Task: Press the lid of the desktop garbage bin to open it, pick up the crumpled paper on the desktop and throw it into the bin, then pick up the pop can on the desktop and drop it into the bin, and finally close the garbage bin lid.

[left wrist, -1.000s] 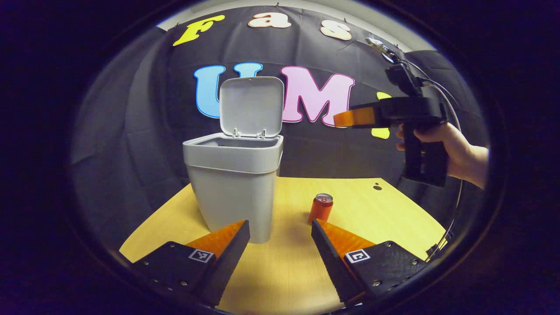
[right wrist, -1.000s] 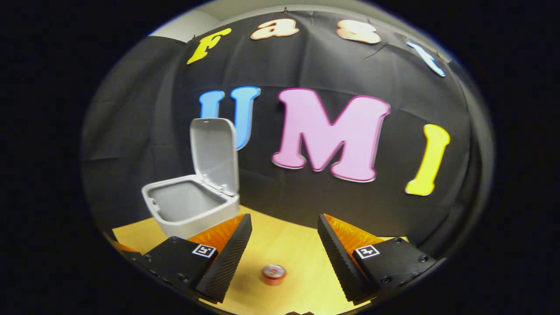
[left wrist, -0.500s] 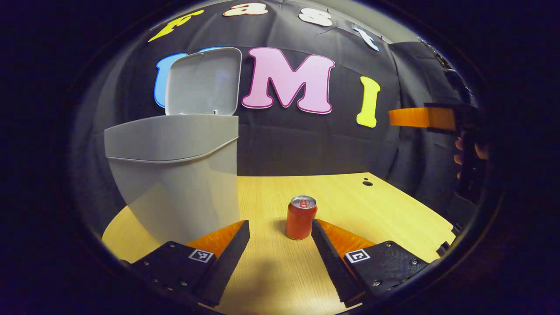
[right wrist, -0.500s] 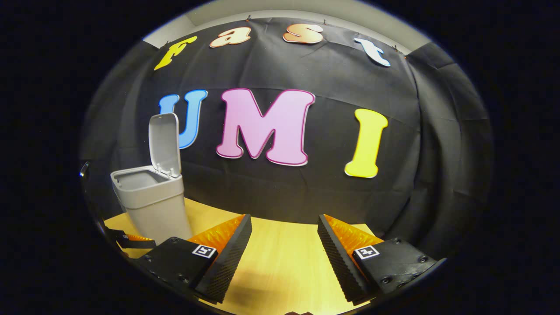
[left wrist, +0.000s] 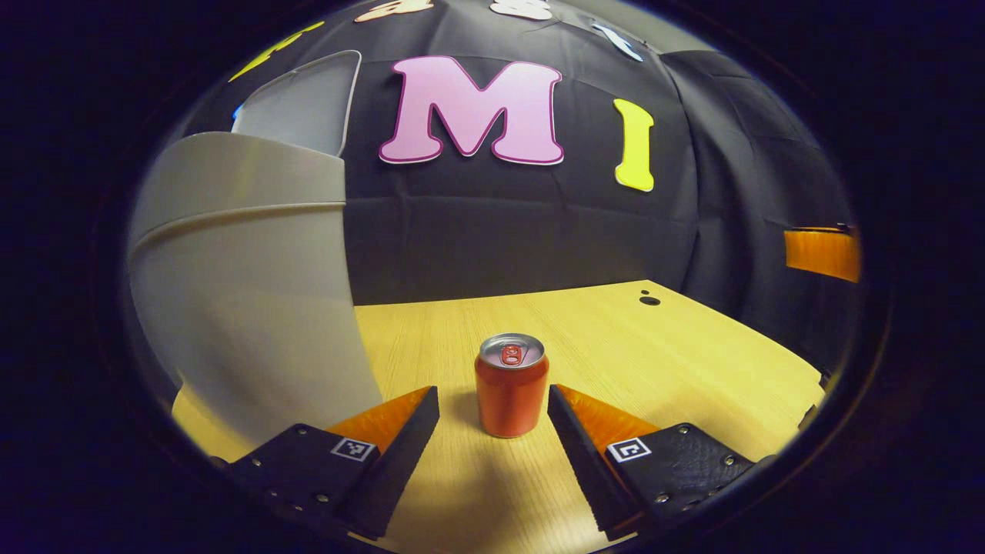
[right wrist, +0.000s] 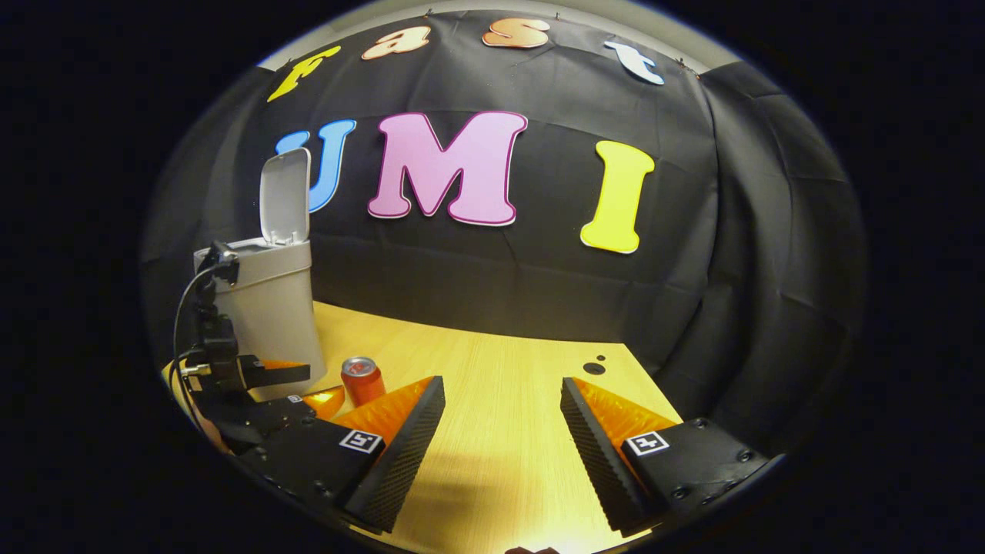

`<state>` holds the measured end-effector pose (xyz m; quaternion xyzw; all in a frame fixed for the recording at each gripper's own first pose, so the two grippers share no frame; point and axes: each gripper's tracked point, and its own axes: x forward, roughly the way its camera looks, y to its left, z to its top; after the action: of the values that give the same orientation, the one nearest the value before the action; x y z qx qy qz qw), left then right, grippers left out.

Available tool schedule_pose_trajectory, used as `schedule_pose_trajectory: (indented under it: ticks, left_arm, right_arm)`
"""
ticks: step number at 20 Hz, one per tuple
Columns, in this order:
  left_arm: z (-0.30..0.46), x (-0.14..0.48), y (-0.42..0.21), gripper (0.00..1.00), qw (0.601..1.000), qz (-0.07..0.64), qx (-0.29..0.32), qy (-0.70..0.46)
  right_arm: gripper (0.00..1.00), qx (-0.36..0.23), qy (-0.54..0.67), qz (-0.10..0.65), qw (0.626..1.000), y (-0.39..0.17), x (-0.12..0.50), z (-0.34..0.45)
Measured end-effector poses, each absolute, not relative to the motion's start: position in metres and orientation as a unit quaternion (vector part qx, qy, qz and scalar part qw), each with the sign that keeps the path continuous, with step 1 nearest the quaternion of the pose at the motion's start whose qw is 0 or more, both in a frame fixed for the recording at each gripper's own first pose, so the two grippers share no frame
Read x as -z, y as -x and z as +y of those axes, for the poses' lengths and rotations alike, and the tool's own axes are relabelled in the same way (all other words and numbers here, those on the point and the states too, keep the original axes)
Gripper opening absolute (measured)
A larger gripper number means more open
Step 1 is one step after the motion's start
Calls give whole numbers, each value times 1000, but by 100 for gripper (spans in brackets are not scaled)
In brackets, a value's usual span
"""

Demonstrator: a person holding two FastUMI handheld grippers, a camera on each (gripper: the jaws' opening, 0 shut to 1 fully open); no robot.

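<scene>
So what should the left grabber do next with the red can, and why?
Probably slide the left gripper forward a little. The pop can stands upright just ahead of its open fingers, not yet between them, and the garbage bin lid is already up.

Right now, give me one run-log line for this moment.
bin lid: open | pop can: upright on desk, ahead of left gripper, untouched | left gripper: open | right gripper: open, empty

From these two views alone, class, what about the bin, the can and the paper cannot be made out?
- Inside of the bin: left gripper view, its own wall hides it; right gripper view, seen from the side.
- Crumpled paper: whether it is inside cannot be told.
- Pop can base: right gripper view, the right gripper finger covers it.
</scene>
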<state>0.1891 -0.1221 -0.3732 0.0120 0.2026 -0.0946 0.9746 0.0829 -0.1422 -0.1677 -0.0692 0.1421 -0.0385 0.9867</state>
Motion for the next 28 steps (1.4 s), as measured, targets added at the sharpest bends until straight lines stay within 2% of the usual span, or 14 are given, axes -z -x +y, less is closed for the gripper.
schedule_pose_trajectory:
  ticks: [12, 28]
  left_arm:
    - [-140, 408, -220, 94, 973, 213, 93, -5]
    - [-145, 419, -242, 94, 973, 209, 100, 15]
  right_arm:
    - [98, 15, 69, 166, 984, -84, 199, -142]
    - [98, 10, 58, 189, 980, -79, 217, -145]
